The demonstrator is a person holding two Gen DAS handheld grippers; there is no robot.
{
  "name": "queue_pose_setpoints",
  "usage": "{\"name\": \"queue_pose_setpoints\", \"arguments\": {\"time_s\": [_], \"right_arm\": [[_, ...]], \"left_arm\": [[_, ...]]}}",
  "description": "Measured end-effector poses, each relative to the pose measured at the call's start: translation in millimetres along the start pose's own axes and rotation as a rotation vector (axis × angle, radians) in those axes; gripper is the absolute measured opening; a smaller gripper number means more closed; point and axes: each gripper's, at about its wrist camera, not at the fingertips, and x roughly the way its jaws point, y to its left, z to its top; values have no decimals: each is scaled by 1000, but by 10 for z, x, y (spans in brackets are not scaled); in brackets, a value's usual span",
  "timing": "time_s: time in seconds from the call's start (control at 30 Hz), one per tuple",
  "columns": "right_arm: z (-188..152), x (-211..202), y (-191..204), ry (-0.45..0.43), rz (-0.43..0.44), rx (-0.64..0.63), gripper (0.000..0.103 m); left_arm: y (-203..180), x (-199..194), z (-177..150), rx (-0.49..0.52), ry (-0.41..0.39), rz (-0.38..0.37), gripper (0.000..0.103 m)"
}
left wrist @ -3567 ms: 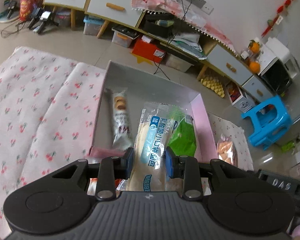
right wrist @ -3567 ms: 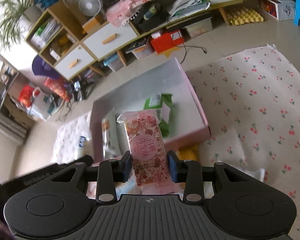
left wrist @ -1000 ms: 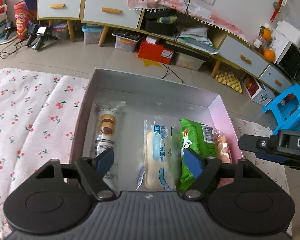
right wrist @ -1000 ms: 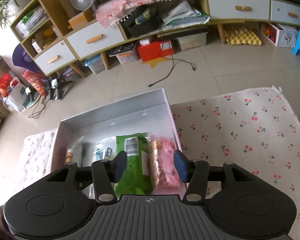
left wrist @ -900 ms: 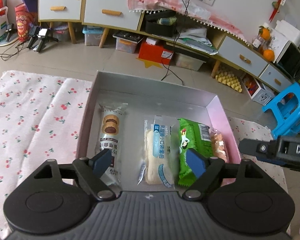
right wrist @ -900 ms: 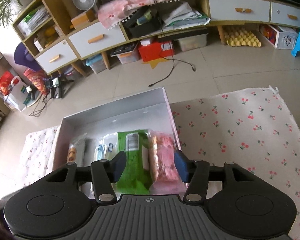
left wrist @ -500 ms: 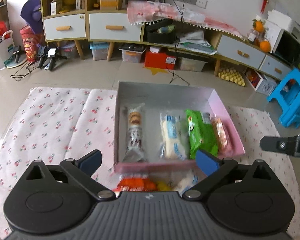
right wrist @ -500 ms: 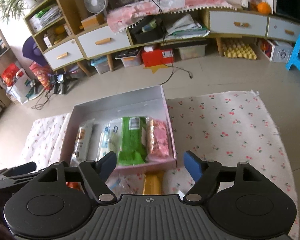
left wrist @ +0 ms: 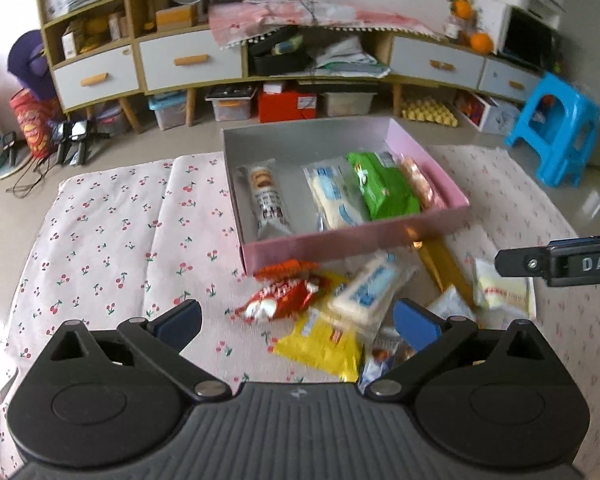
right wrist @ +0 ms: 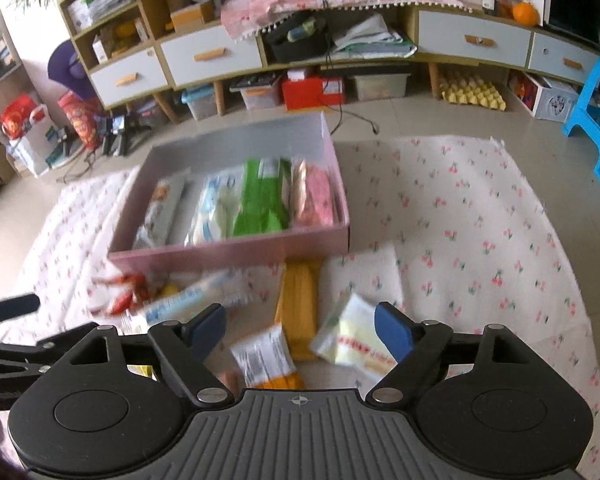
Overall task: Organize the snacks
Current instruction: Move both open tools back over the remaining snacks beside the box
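Both the left gripper (left wrist: 296, 322) and right gripper (right wrist: 300, 330) hover with fingers spread and empty over loose snacks (left wrist: 340, 304) on the cherry-print cloth (left wrist: 112, 232) beside the pink box's (left wrist: 340, 242) near wall; best pinch one packet mid-length, lifting clear of neighbours.

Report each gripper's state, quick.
Left gripper: open, holding nothing.
Right gripper: open, holding nothing.

Black ribbed gripper (left wrist: 296, 322) bodies, blue finger pads (left wrist: 414, 322), silver screws, white "DAS" lettering.
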Motion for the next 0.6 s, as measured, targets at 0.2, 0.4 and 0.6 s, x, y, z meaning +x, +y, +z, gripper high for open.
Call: {"name": "queue_pose_setpoints", "arguments": {"time_s": [0.2,0.4,0.6], "right_arm": [[-184,83,77,38,-24,-43,83],[-264,165,97,67,-24,-47,83],[-334,275,136,120,-43,-52,83]], "left_arm": [[34,22,-114,22,-44,3,102],[115,34,-148,-47,-9,-64,102],[156,116,-224,-40,33,-76,102]]}}
